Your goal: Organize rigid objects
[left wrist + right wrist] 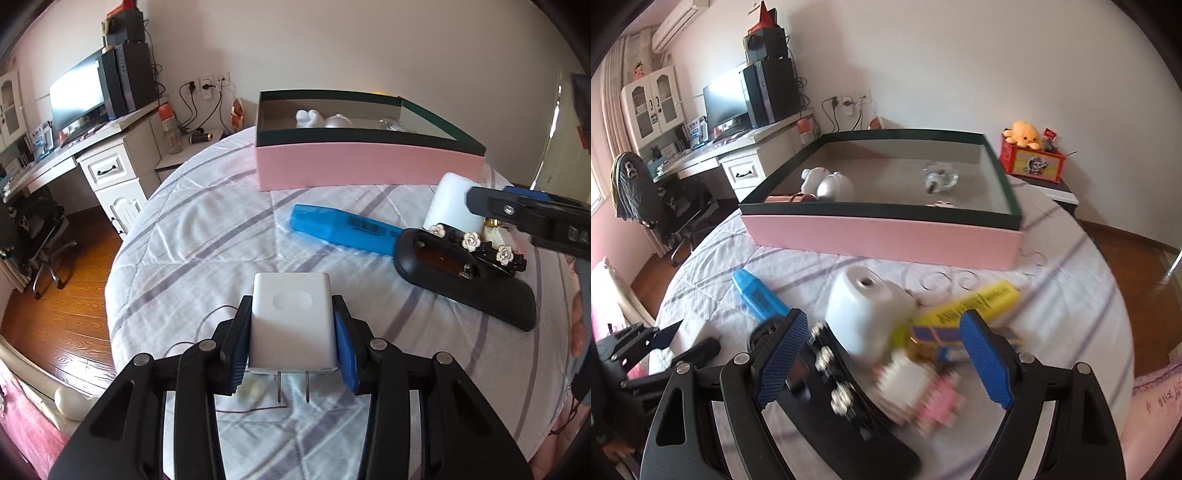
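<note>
My left gripper (291, 332) is shut on a white plug charger (291, 317), its prongs toward the camera, just above the bed cover. The pink box (369, 170) with a dark rim stands beyond and holds white figures (827, 182) and a glass piece (940, 177). My right gripper (882, 354) is open above a blurred pile: a black flower hair clip (834, 387), a white cylinder (864, 310), a yellow marker (975, 302), a pink-and-white block toy (919, 395). A blue marker (343, 229) lies between the pile and the charger. A black case (465, 277) lies under the clip.
The round bed cover (192, 236) drops off at left to a wooden floor (62, 295). A desk with monitor (77, 92) and an office chair (40, 236) stand at left. A red box with an orange plush (1030, 151) sits at back right.
</note>
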A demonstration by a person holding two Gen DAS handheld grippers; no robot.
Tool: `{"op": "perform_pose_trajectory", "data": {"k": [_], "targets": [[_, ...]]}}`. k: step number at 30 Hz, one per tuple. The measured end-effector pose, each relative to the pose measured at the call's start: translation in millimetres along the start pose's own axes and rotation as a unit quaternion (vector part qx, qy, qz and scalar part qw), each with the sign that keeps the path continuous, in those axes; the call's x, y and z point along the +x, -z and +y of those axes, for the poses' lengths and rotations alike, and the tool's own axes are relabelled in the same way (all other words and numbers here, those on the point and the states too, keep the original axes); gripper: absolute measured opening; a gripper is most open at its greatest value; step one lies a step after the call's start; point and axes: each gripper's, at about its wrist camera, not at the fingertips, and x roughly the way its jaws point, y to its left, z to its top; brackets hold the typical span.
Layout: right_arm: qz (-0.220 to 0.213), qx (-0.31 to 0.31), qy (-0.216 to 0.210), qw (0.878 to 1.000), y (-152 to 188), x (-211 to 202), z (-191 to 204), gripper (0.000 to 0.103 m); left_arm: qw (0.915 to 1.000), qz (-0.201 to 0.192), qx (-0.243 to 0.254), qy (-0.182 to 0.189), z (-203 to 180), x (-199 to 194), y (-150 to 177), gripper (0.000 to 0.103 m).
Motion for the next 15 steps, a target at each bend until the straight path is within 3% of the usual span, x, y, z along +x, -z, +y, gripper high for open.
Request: {"op": "perform_pose_trajectory", "data": {"k": [4, 8, 15], "targets": [[0.02, -0.007, -0.003, 1.0, -3, 18, 5, 0.082, 0.9999, -0.004, -0.012, 0.002, 10, -1, 0, 0.041], [0.033, -0.009, 0.005, 0.999, 0, 31, 6, 0.071, 0.9998, -0.007, -0.016, 0.003, 16, 0, -4, 0.041], [0.032, -0.035, 0.009, 0.999, 1, 37, 12, 0.067, 0.9997, -0.01, -0.019, 0.009, 20, 2, -9, 0.041]]}}
